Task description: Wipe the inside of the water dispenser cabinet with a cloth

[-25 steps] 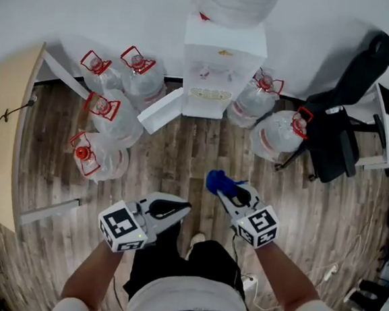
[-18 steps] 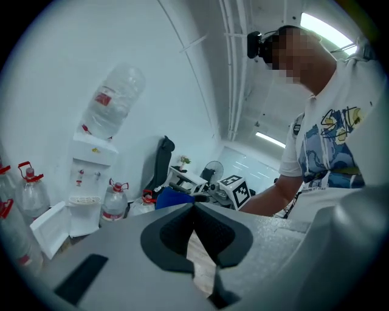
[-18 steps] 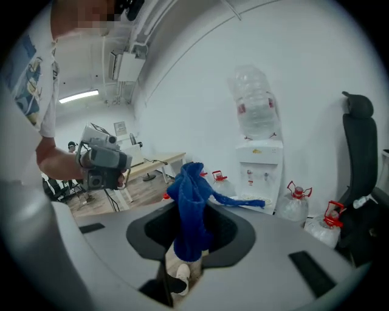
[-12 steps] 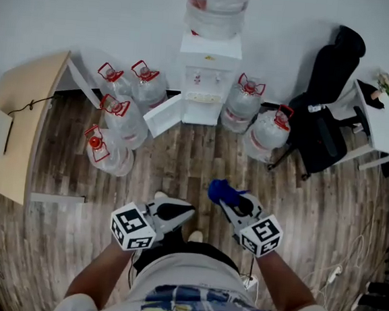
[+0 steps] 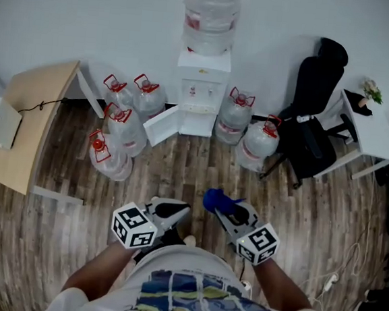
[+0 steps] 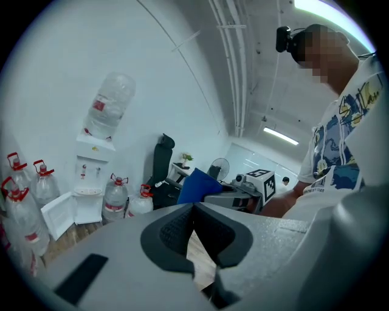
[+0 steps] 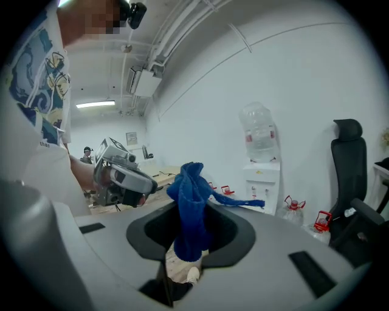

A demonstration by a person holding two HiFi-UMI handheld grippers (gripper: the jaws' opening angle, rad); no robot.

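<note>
Right gripper [image 5: 224, 207] is clamped mid-bunch on the blue cloth [image 7: 189, 206], which looks soft, light and floppy; left gripper [image 5: 178, 210] has its jaws together and empty, both well short of the open water dispenser cabinet [image 5: 197, 121].

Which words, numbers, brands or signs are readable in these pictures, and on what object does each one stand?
No text can be read anywhere.
Red label on the top bottle: too blurred.
Yellow mark on the water dispenser: too small.
Left marker cube, right marker cube: black-and-white squares, no letters.
Shirt print: pattern only, no legible words.
Blue cloth: plain.
</note>
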